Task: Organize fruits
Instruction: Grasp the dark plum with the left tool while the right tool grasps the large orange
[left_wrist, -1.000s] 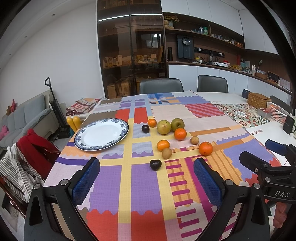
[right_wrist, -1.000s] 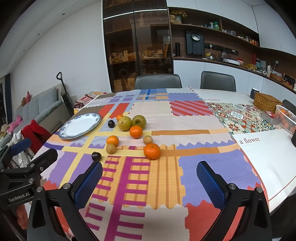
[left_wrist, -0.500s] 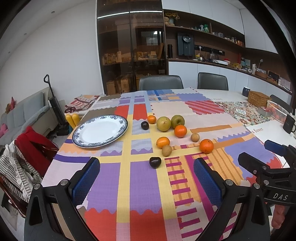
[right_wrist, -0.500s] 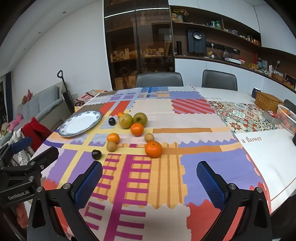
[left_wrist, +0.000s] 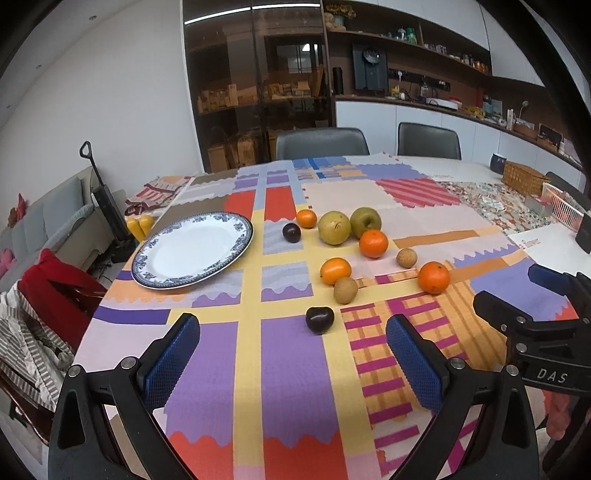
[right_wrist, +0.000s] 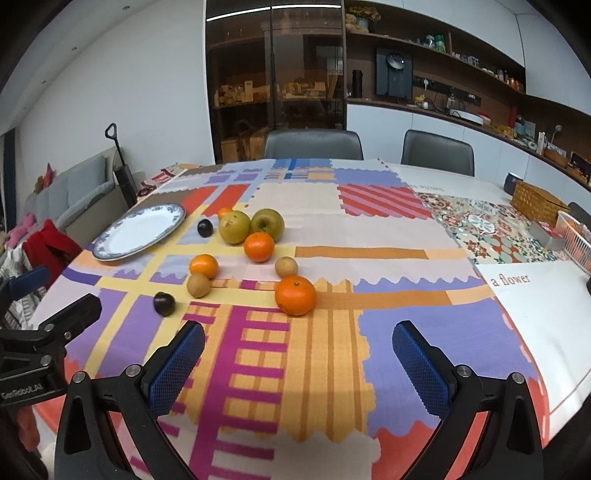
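We are holding the left gripper (left_wrist: 293, 354) over the near edge of the table, its blue pads (left_wrist: 171, 360) spread wide with nothing between them. The right gripper (right_wrist: 297, 363) is hanging likewise beside it, jaws wide apart and empty, above the near part of the patchwork tablecloth (right_wrist: 325, 354).

We are looking at fruit lying scattered around the middle of the cloth. A dark plum (left_wrist: 320, 319) is sitting nearest the left gripper, just beyond its pads. Behind it a kiwi (left_wrist: 345, 290) is touching a small orange (left_wrist: 335, 270). A large orange (right_wrist: 295, 295) is lying nearest the right gripper, with a second kiwi (right_wrist: 286, 266) just behind it. Farther back, a yellow-brown pear (left_wrist: 334, 227) and a green apple (left_wrist: 365, 222) are sitting side by side, a mandarin (left_wrist: 373, 243) just in front of them. Another plum (left_wrist: 291, 233) and a tiny orange (left_wrist: 306, 218) are lying to their left.

An empty blue-rimmed plate (left_wrist: 236, 245) is resting toward the left edge of the cloth, apart from the fruit.
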